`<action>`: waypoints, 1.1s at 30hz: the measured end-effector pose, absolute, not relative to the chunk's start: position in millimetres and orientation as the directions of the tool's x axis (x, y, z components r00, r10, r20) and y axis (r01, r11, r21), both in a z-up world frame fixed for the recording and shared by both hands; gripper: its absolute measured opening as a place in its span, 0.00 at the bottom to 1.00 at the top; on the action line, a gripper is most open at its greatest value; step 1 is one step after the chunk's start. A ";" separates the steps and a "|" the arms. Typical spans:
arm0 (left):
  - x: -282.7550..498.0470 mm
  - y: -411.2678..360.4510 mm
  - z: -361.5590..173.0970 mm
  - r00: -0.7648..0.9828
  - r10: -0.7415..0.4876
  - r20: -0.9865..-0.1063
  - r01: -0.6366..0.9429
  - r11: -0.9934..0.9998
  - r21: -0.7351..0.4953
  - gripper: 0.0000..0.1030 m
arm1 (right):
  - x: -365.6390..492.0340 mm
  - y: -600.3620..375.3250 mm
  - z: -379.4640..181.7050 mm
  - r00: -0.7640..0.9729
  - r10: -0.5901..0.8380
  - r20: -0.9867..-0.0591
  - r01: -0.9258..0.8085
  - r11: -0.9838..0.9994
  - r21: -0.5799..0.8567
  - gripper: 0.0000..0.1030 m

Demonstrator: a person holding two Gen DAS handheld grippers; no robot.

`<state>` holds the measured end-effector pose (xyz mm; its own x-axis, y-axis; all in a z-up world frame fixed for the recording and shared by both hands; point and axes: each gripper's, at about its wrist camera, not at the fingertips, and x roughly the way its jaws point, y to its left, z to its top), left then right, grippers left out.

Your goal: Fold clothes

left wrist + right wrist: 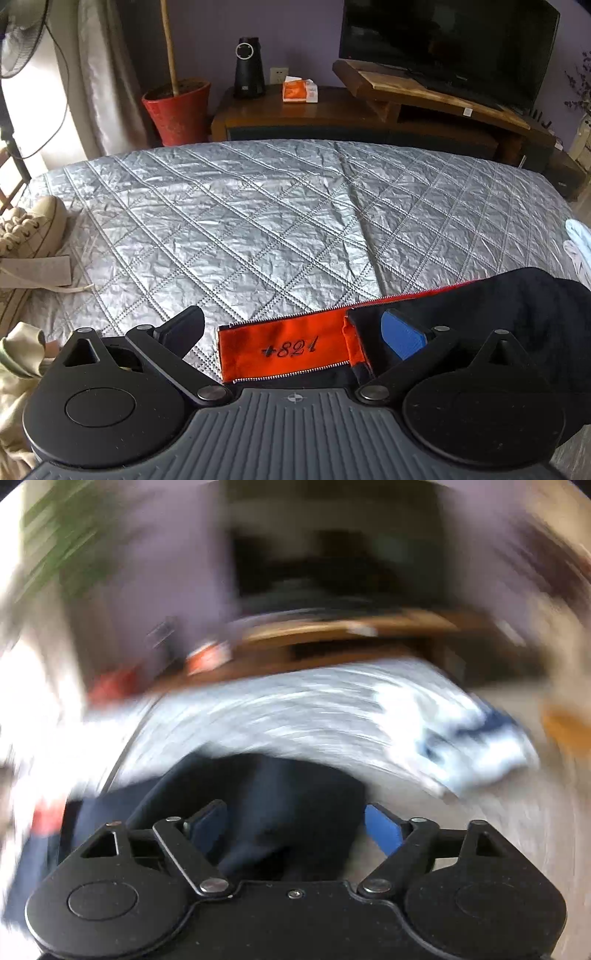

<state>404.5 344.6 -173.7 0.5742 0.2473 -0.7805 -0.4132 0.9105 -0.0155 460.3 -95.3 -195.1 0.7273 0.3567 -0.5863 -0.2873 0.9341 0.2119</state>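
A dark navy garment (517, 314) lies at the near edge of the silver quilted bed cover (258, 221). Its orange inner panel (284, 347), stitched "+821" and edged by a zipper, faces up. My left gripper (295, 332) stands open over that panel, its pads wide apart and pressing nothing; the blue pad (402, 332) hovers at the navy cloth. The right wrist view is heavily blurred. There my right gripper (295, 827) is open, with a fold of the navy garment (280, 805) between its fingers and the blue pad (384, 830) apart from it.
A beige sneaker (33, 229) rests on the bed's left edge, with crumpled beige cloth (18, 369) below it. A white and blue garment (472, 746) lies at the right of the bed. Beyond the bed stand a red pot (177, 110), a wooden stand (332, 114) and a television (443, 40).
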 end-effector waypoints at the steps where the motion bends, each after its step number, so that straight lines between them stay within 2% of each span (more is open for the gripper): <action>1: 405.0 343.8 -173.8 0.574 0.247 -0.781 -0.410 0.912 -0.014 1.00 | 472.1 -112.6 -203.5 0.735 0.324 -0.596 -0.180 0.940 0.290 0.74; 3: 406.1 341.3 -174.4 0.574 0.246 -0.781 -0.402 0.916 -0.007 1.00 | 487.9 -131.2 -223.7 0.719 0.268 -0.641 -0.058 0.942 0.329 0.62; 5: 407.0 338.8 -175.3 0.574 0.245 -0.781 -0.392 0.920 0.000 1.00 | 501.1 -131.5 -245.0 0.664 0.235 -0.710 -0.023 0.955 0.294 0.59; 9: 408.8 335.5 -178.1 0.570 0.247 -0.784 -0.388 0.922 0.009 1.00 | 498.9 -108.2 -253.7 0.621 0.409 -0.669 -0.140 0.897 0.419 0.53; 17: 411.4 330.0 -180.5 0.570 0.245 -0.784 -0.372 0.928 0.019 1.00 | 505.2 -84.3 -251.3 0.576 0.486 -0.657 -0.175 0.859 0.481 0.54; 21: 411.4 328.7 -180.9 0.570 0.244 -0.785 -0.368 0.930 0.022 1.00 | 510.8 -88.7 -264.5 0.501 0.652 -0.569 -0.144 0.711 0.688 0.54; 22: 411.4 328.7 -181.1 0.569 0.245 -0.785 -0.368 0.930 0.023 1.00 | 512.2 -89.7 -268.3 0.482 0.686 -0.545 -0.128 0.671 0.730 0.51; 24: 411.2 328.6 -181.0 0.569 0.245 -0.785 -0.368 0.930 0.023 1.00 | 510.3 -89.9 -271.6 0.458 0.738 -0.496 -0.112 0.601 0.791 0.30; 27: 411.0 328.1 -180.5 0.570 0.243 -0.785 -0.366 0.930 0.022 1.00 | 506.4 -82.2 -264.8 0.457 0.747 -0.482 -0.149 0.598 0.787 0.13; 30: 411.3 328.1 -180.4 0.570 0.242 -0.785 -0.365 0.931 0.022 1.00 | 500.5 -67.3 -244.4 0.466 0.724 -0.509 -0.260 0.662 0.703 0.07; 33: 411.4 328.0 -180.1 0.571 0.241 -0.785 -0.366 0.930 0.020 1.00 | 492.7 -65.0 -227.7 0.462 0.743 -0.484 -0.351 0.654 0.670 0.05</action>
<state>411.4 328.0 -180.1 0.5710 0.2413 -0.7846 -0.3658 0.9305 0.0199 492.7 -65.0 -227.7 0.4618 0.7434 -0.4838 -0.3515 0.6541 0.6698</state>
